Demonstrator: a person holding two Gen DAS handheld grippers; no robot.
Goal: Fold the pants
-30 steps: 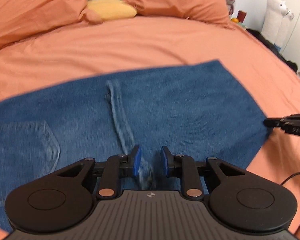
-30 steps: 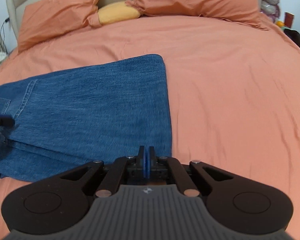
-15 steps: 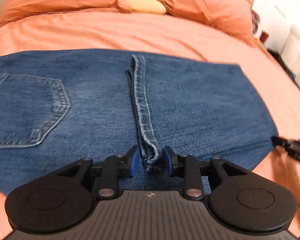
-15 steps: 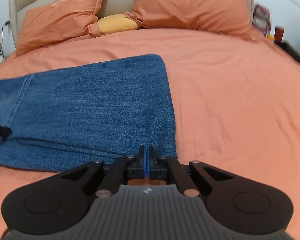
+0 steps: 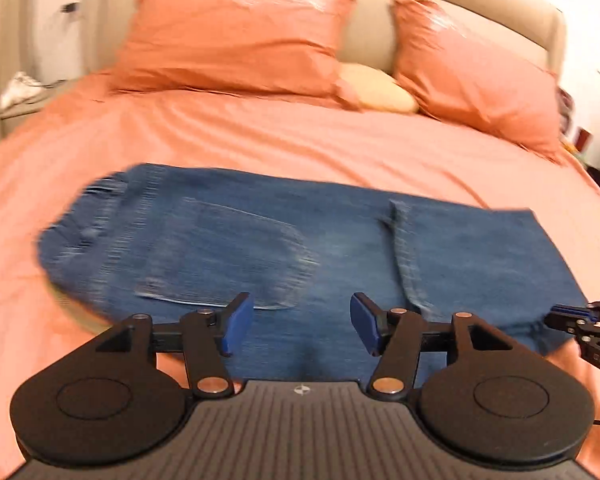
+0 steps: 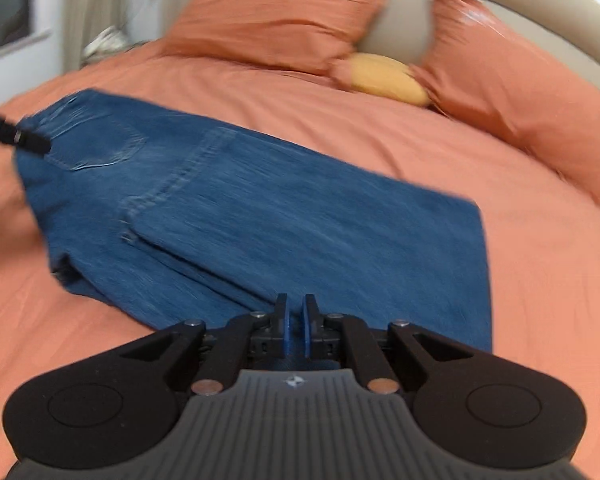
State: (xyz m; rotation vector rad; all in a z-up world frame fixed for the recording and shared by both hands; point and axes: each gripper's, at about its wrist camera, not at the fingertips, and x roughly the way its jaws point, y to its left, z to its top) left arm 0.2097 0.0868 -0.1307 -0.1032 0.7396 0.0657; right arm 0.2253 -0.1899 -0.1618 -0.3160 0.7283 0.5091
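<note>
Left jaws just opened, empty | pants [image 5: 340,248] beneath, ahead

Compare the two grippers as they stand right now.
The left gripper has just been opening, its jaws wide with nothing between them; the right gripper is nearly shut. The left hangs over the jeans' pocket end, the right at the leg end. Both have blue pads.

No legible word, brand or number appears in either view. The only sign is a small round compass-like emblem at the near centre of each device's ribbed grey housing: on the left gripper [image 5: 299,329] and on the right gripper [image 6: 296,331]. Pale marks on the far orange pillows [image 5: 236,40] are too blurred to read.
</note>
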